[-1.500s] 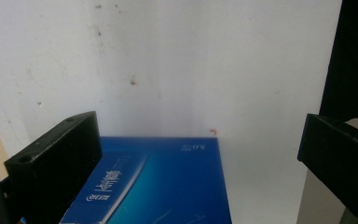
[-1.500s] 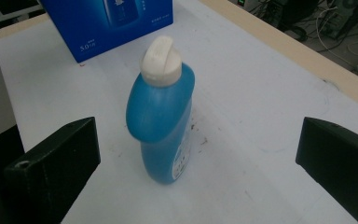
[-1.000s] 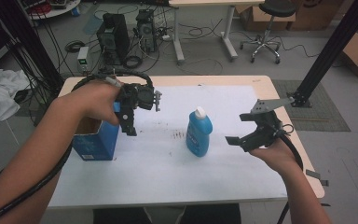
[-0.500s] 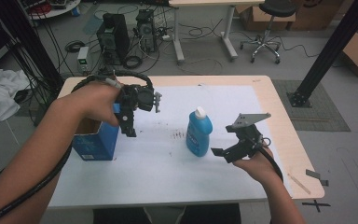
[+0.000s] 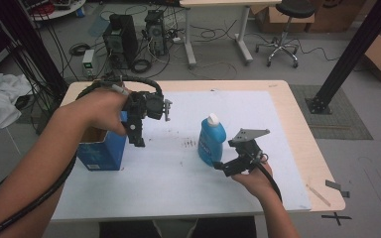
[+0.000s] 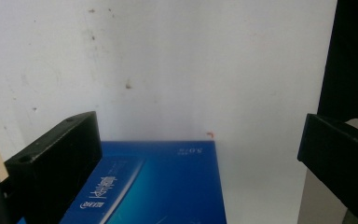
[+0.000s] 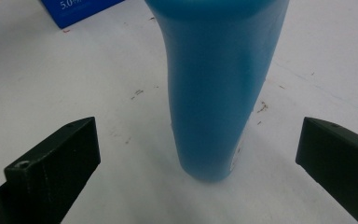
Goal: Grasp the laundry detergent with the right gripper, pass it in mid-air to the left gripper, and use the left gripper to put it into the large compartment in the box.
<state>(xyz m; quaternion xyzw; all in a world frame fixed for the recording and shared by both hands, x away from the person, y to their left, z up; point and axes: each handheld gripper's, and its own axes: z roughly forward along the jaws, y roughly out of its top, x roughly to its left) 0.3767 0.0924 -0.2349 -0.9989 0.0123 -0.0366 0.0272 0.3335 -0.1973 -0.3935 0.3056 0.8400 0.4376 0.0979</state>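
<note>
Holding your right hand-held gripper [image 5: 222,166] low over the tabletop [image 5: 283,119], you have it just in front of the blue bottle [image 5: 211,141], on the side toward the near edge. Its jaws stand wide apart and empty; in the right gripper view the bottle's base [image 7: 214,158] sits between them but farther off, touching neither jaw. The bottle stands upright on the white sheet, a little right of the middle of the tabletop, its white cap [image 5: 213,118] on top.

Your left hand-held gripper [image 5: 138,136] hangs above the left part of the tabletop, pointing down, right beside the blue box [image 5: 100,153]. Its jaws are also spread apart with nothing between them. In the left gripper view one jaw overlaps the box's printed face [image 6: 154,186] while the other is off past the sheet's edge. The box stands near the left edge of the tabletop with its top open, well apart from the bottle.

A few small dark marks [image 5: 188,144] dot the sheet between box and bottle.
</note>
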